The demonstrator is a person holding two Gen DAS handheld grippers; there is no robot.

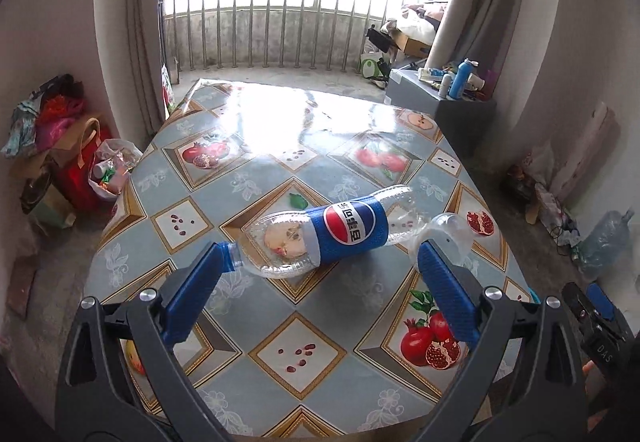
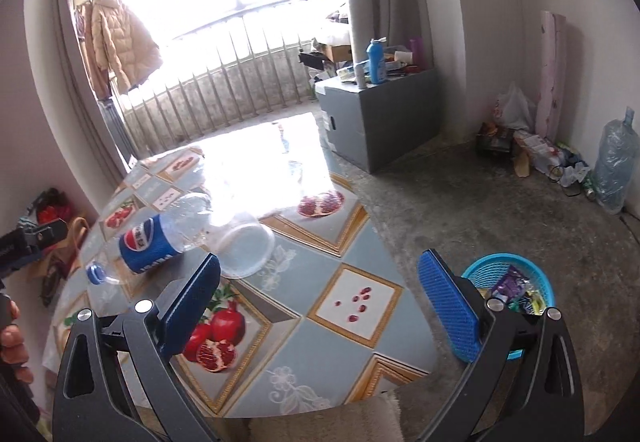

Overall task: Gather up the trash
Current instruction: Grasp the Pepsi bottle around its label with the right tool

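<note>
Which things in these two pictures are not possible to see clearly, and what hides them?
- Left wrist view: the bottle cap is hidden behind the left gripper's finger.
- Left wrist view: the clear cup is partly covered by the other finger.
- Right wrist view: the basket contents are partly hidden by the right gripper; wrappers too small to identify.
- Both views: the far part of the table is washed out by window glare.

We see a clear bottle (image 1: 320, 238) with blue, red and white label, counter (image 1: 248, 170) cloth in grey-blue diamonds with pomegranates, turquoise basket (image 2: 508, 266), perhaps purple wrappers inside.
</note>
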